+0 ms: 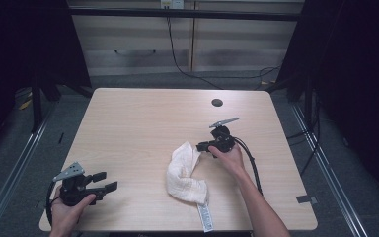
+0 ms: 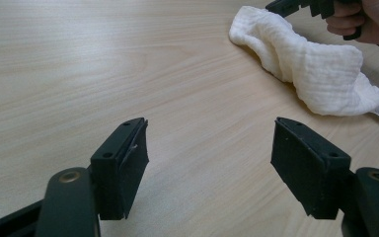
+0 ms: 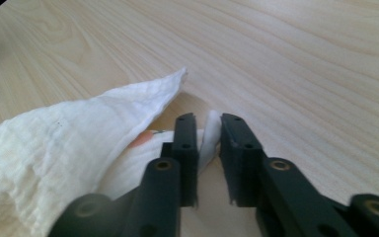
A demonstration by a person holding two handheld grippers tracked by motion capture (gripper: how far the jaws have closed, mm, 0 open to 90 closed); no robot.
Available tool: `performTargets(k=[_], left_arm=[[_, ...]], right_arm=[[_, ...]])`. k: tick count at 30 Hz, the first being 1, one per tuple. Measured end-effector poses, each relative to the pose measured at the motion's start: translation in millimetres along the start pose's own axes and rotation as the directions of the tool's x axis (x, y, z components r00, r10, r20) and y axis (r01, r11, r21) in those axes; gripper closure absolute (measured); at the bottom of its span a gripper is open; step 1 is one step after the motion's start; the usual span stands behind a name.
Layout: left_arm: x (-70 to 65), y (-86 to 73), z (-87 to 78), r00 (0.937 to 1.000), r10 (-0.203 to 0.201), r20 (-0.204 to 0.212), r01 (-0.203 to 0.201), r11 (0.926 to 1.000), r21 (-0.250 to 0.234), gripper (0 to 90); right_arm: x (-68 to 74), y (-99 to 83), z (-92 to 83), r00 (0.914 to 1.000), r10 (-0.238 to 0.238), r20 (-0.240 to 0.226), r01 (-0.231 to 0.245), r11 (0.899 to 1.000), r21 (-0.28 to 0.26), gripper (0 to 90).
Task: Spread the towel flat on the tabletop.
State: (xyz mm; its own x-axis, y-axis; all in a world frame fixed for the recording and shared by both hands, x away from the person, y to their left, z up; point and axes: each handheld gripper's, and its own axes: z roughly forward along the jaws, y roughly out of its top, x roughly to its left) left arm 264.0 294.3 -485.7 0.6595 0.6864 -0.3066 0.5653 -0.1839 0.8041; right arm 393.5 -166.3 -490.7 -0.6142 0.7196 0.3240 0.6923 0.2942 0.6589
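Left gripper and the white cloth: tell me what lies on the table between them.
Nothing: in the left gripper view, bare wooden table runs from the open left gripper to the white cloth.

Light wood table (image 1: 138, 118) with a small round hole (image 1: 217, 102), grey floor (image 1: 19, 163) around it, pale cabinets (image 1: 177, 44) behind — dark curtains (image 1: 355, 74) at both sides

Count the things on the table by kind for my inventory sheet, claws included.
White cloth, with a printed label: 1
Black claws: 2, the left claw and the right claw
Total: 3
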Motion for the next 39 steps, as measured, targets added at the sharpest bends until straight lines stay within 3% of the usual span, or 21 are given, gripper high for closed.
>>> performTargets(k=[4,10,11,23,26,34,39], left_arm=[[-0.4,-0.4,-0.7,1.0000,0.004,-0.002,-0.004,1.0000,0.001,30.0],[0.0,-0.4,-0.5,1.0000,0.003,-0.004,-0.003,1.0000,0.003,30.0],[0.1,-0.4,-0.2,1.0000,0.005,-0.005,-0.005,1.0000,0.006,30.0],[-0.1,0.7,1.6,1.0000,0.008,-0.003,-0.007,0.9999,0.007,30.1],[0.3,0.7,1.0,1.0000,0.005,-0.002,-0.005,1.0000,0.005,30.1],[0.6,1.1,1.0,1.0000,0.009,-0.003,-0.009,0.9999,0.007,30.1],[1.4,1.5,0.9,1.0000,0.004,-0.008,-0.004,1.0000,0.002,30.1]], right_arm=[[1.9,1.9,-5.0,1.0000,-0.006,0.000,0.006,1.000,-0.028,88.1],[5.1,8.6,-18.6,0.9997,-0.024,0.009,0.025,0.998,-0.065,88.7],[7.0,12.6,-27.6,0.9997,-0.025,0.004,0.025,0.995,-0.093,88.9],[20.8,41.9,-61.4,0.9961,-0.086,0.020,0.088,0.981,-0.173,89.1],[29.3,59.6,-79.7,0.9930,-0.113,0.035,0.118,0.972,-0.204,89.2],[40.7,84.4,-107.8,0.9870,-0.152,0.053,0.160,0.952,-0.260,89.3],[60.2,101.3,-129.2,0.9780,-0.200,0.059,0.209,0.931,-0.301,89.3]])
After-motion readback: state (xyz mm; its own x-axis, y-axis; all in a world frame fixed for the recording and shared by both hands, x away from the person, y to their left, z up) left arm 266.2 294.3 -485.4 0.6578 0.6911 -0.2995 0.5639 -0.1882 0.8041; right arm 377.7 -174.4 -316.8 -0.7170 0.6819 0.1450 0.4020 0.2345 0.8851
